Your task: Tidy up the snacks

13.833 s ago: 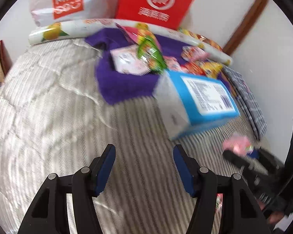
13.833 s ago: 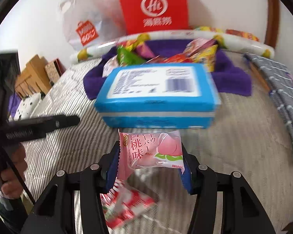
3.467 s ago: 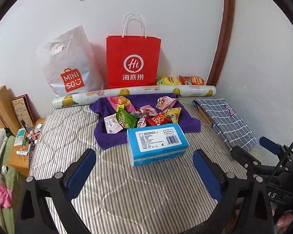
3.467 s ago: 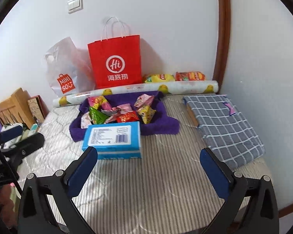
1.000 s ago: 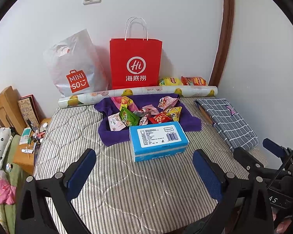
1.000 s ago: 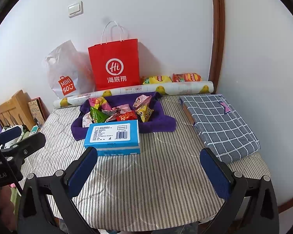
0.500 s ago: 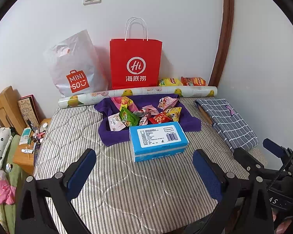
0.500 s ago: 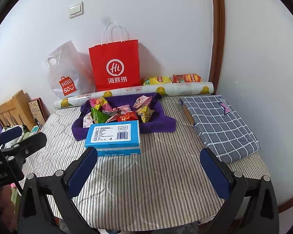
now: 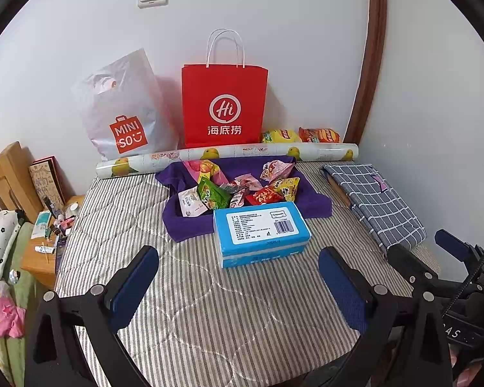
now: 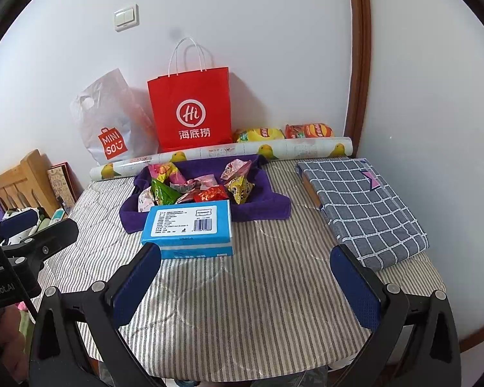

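Striped mattress (image 9: 209, 306) — purple cloth (image 9: 190, 229), blue box (image 9: 261, 235).

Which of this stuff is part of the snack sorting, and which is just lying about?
Job:
snack packets
purple towel
blue box

Lying about:
red paper bag
white plastic bag
patterned roll
checked cloth
chip bags

The left black plastic two-finger gripper (image 9: 238, 285) had angular arms with triangular cut-outs, round silver screws at the joints, and flat rectangular blue textured pads (image 9: 342, 293). The right black plastic two-finger gripper (image 10: 245, 285) matched it. From the other side its body showed white lettering and a thin black cable. A patch of bare skin showed below it.
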Motion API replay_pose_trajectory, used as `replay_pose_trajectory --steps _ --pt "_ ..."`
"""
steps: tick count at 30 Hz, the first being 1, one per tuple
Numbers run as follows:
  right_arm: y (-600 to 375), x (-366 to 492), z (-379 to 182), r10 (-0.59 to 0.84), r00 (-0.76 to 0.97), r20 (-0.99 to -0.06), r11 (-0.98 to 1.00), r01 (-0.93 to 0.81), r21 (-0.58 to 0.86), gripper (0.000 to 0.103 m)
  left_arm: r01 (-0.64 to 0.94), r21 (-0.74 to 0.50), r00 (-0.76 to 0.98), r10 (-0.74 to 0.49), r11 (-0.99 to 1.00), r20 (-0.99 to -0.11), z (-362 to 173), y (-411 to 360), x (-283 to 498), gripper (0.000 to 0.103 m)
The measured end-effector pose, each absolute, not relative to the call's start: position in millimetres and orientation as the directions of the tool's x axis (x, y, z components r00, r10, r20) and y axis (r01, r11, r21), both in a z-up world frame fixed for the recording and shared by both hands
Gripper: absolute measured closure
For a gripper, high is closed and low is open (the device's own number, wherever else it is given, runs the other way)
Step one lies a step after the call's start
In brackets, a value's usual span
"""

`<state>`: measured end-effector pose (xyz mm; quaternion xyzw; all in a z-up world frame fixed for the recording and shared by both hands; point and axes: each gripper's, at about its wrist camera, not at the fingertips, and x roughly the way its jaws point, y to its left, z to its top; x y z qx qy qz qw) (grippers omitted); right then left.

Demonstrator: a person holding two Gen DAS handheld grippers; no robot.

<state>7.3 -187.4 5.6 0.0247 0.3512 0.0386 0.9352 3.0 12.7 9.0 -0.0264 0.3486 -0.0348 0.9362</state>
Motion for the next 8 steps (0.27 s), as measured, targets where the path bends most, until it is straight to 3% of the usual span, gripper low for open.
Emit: replay_pose_trajectory --steps 8 --pt "-185.2 4.9 8.5 0.09 0.754 -0.651 0.996 -0.057 0.072 0.0 0.039 -0.073 0.755 -0.077 0.997 -0.651 10.9 11.1 1.9 0.003"
